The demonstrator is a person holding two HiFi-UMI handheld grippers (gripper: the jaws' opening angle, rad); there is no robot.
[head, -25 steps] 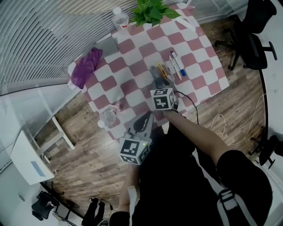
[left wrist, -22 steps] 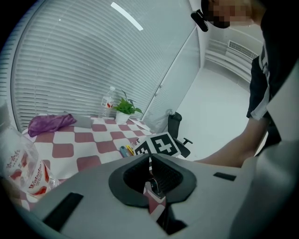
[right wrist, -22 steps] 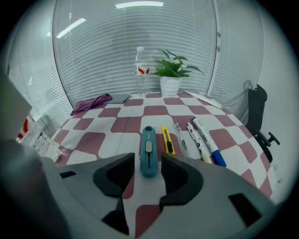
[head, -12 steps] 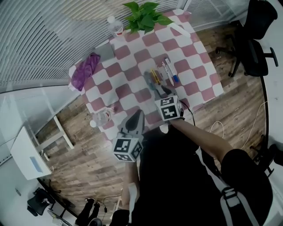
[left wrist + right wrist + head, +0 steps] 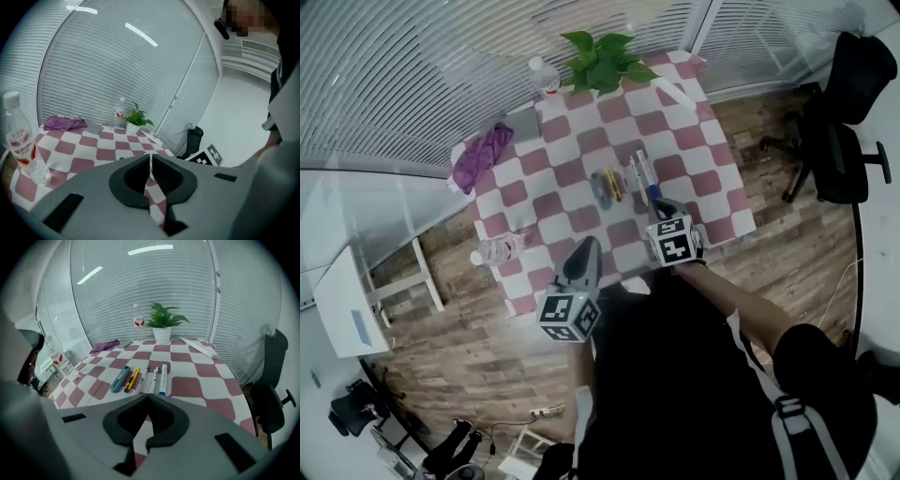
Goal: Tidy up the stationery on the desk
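stationery lies in one neat row near the middle of the checked table (image 5: 572, 173). there are five pieces. in your right gripper view, from left to right, they are one teal cutter (image 5: 120, 378), one yellow cutter (image 5: 131, 379), one thin pen (image 5: 143, 378), one white pen (image 5: 153, 379) and one white marker (image 5: 163, 379) with a blue cap. they lie side by side, close together, all pointing the same way.

your right gripper (image 5: 146, 397) has its jaws pressed together with nothing between them. in its own view the row sits just ahead at 12 o'clock, a touch towards 11. in the head view the row is at 11 o'clock from the jaw tips, near but apart, and the marker's blue end is the closest part.

your left gripper (image 5: 150, 161) is squeezed down to a thin slit and is empty too. it hangs over the near edge of the table. in the head view the row lies at 1 o'clock from it, farther off than from the right one.

you also have two water bottles. the near bottle (image 5: 492, 250) is at the table's 8 o'clock edge, and the far bottle (image 5: 546, 77) stands at 12 o'clock beside one potted plant (image 5: 605, 56). one purple cloth (image 5: 483, 155) lies at 10 o'clock with one grey pad (image 5: 525, 120) beside it. one white strip (image 5: 675, 92) lies at 1 o'clock. one black office chair (image 5: 839, 141) stands on the floor at 3 o'clock.
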